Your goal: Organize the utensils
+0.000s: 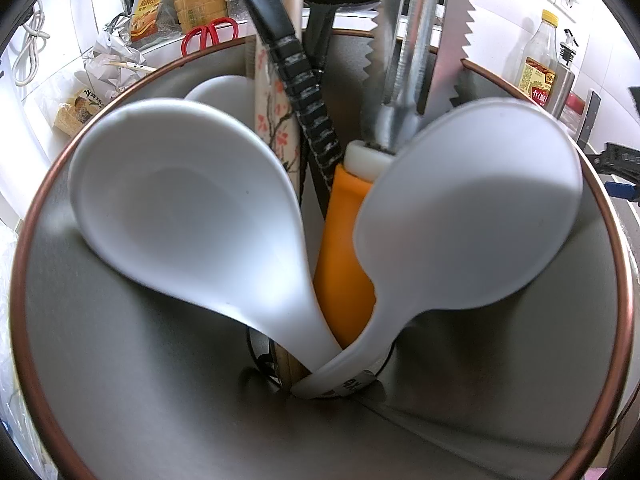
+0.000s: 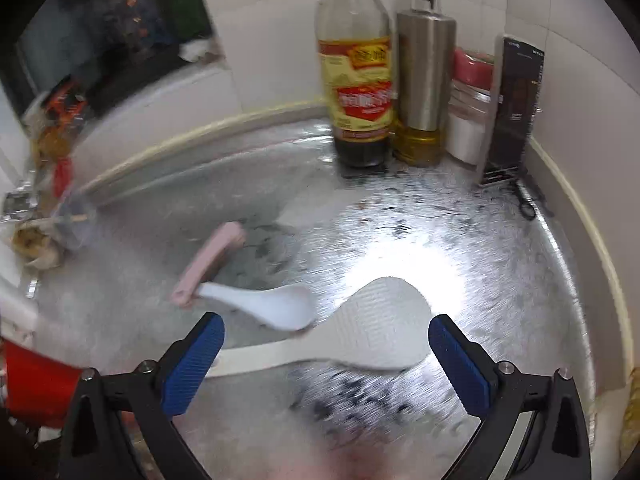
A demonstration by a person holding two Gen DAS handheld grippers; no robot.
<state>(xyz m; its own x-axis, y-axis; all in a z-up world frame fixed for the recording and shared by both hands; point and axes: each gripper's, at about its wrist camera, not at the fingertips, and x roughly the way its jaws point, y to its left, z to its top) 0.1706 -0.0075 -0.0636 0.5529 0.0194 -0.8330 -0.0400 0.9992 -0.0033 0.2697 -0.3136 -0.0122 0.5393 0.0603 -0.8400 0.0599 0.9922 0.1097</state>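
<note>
Hovering over the steel desk (image 2: pixel 500 240), the right gripper (image 2: pixel 326 338) has its fingers (image 2: pixel 460 364) spread wide, grasping nothing — the white rice paddle (image 2: pixel 372 332) lies just ahead, handle running leftward. Left fingers unseen — cannot tell — above the utensil holder (image 1: pixel 120 360).

Steel holder (image 1: pixel 120 360), copper-rimmed, divided inside. Holds white ladle (image 1: pixel 192 208) and white paddle (image 1: pixel 472 216), handles down and crossing at the base; orange-handled tool (image 1: pixel 344 264) upright between them; serrated tongs (image 1: pixel 420 52) and black-handled utensils (image 1: pixel 296 80) behind. On steel counter (image 2: pixel 500 264): white rice paddle (image 2: pixel 380 324), white soup spoon (image 2: pixel 276 306), pink handle (image 2: pixel 212 260), lying flat, close together.
</note>
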